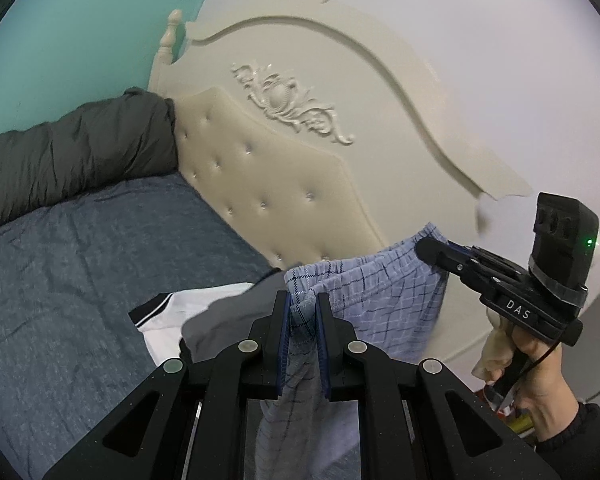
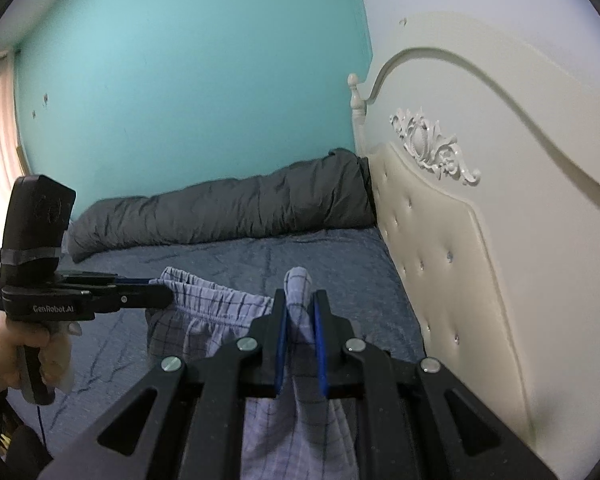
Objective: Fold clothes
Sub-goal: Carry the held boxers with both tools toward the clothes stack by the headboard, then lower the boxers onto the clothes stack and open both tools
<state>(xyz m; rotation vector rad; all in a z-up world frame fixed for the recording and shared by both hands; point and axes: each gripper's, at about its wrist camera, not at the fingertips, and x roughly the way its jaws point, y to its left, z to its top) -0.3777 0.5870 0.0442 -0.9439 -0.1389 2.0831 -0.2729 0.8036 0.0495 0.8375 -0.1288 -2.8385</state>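
Light blue checked shorts (image 1: 384, 300) hang in the air above the bed, held by the waistband between both grippers. My left gripper (image 1: 303, 300) is shut on one end of the waistband; it also shows in the right wrist view (image 2: 162, 294) at the left. My right gripper (image 2: 300, 300) is shut on the other end of the shorts (image 2: 220, 312); it shows in the left wrist view (image 1: 428, 249) at the right. The legs of the shorts hang down out of sight below the grippers.
A white garment with dark trim (image 1: 172, 316) and a grey garment (image 1: 228, 320) lie on the blue bedsheet (image 1: 80, 280). A dark grey duvet roll (image 2: 228, 208) lies along the teal wall. A cream tufted headboard (image 2: 452, 272) stands at the right.
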